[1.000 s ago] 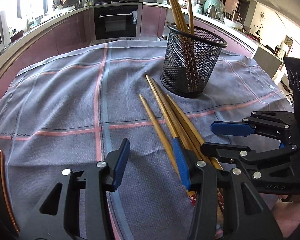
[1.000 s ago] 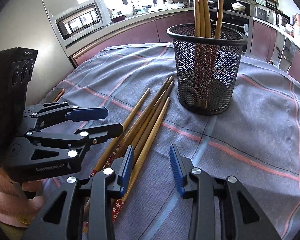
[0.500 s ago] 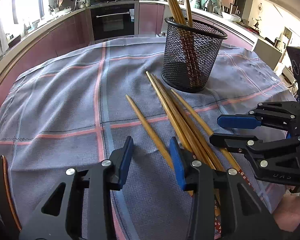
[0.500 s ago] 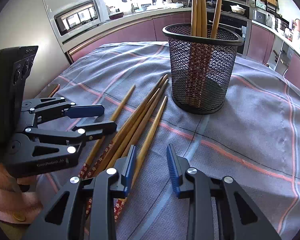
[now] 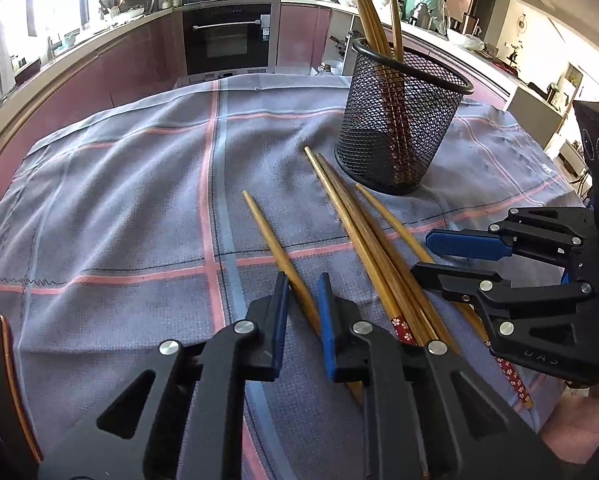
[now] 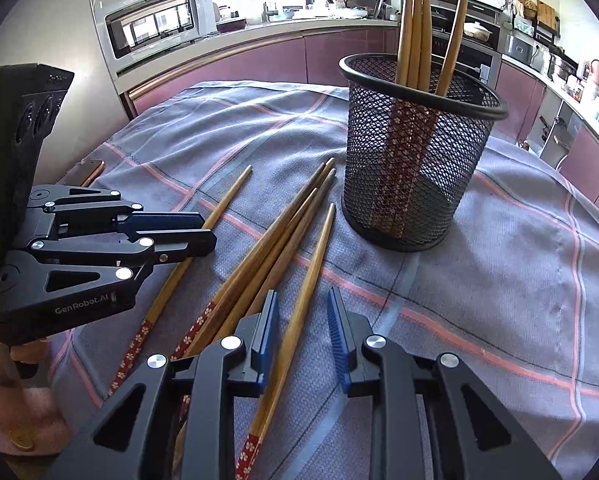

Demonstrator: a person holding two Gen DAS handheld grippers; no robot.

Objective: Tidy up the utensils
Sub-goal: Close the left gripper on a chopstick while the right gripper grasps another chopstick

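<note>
Several wooden chopsticks with red flowered ends lie loose on the plaid cloth [image 5: 139, 208]. The leftmost chopstick [image 5: 267, 232] lies apart from the others. It runs between the jaws of my left gripper [image 5: 303, 312], which are closing with a small gap still showing. This gripper [image 6: 207, 232] also shows side-on in the right wrist view. My right gripper [image 6: 301, 320] is closing around the rightmost chopstick [image 6: 315, 256], with room on both sides. It [image 5: 421, 256] shows at the right of the left wrist view. A black mesh cup [image 6: 411, 168] [image 5: 399, 132] stands upright holding several chopsticks.
The other loose chopsticks [image 6: 271, 240] lie bundled between the two grippers, tips toward the cup. A phone with a copper edge [image 6: 85, 172] lies at the cloth's left edge. A hand in a pink sleeve [image 6: 15, 408] holds the left gripper. Kitchen counters and an oven stand behind.
Both grippers' jaws have narrowed. The left ones now enclose the single leftmost chopstick, and the right ones now straddle the rightmost chopstick. The cup and the bundle have not moved.
</note>
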